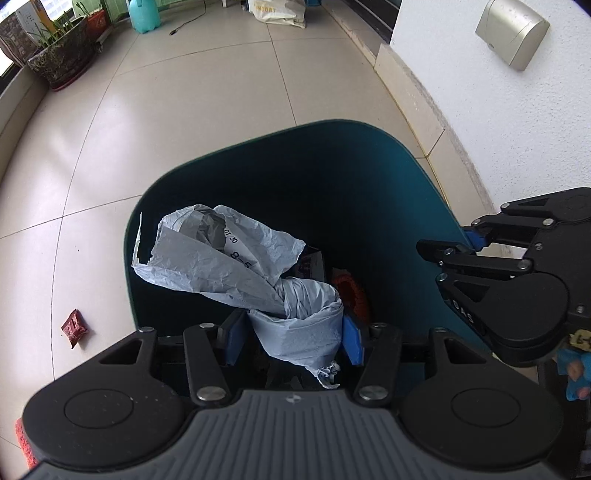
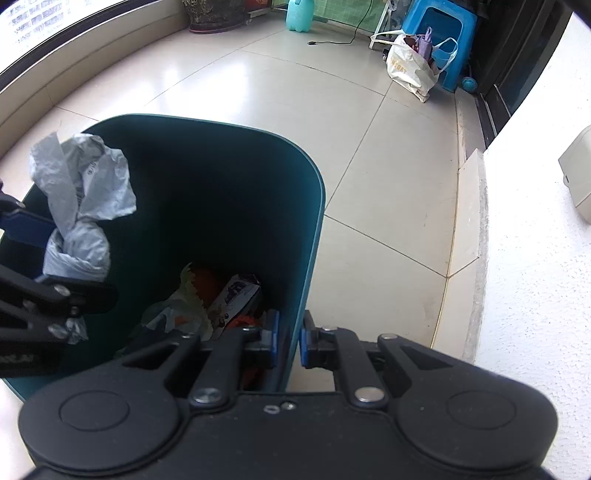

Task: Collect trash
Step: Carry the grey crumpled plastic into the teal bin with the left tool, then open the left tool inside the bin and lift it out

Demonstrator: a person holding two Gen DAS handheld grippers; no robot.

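A teal trash bin (image 1: 406, 177) stands on the tiled floor, also in the right wrist view (image 2: 310, 206). My left gripper (image 1: 293, 334) is shut on a crumpled grey plastic bag (image 1: 229, 266) and holds it over the bin's open top; the bag shows in the right wrist view (image 2: 81, 192) too. My right gripper (image 2: 290, 339) is shut on the bin's rim, one finger inside and one outside; it shows at the bin's right edge in the left wrist view (image 1: 476, 240). Wrappers and other trash (image 2: 221, 299) lie in the bin. A red wrapper (image 1: 75, 326) lies on the floor left of the bin.
A white wall (image 1: 517, 122) with a low ledge runs along the right. Potted plants (image 1: 62, 55) and a teal jug (image 1: 144, 14) stand at the far side. A white shopping bag (image 2: 410, 70) leans against a blue stool (image 2: 439, 33).
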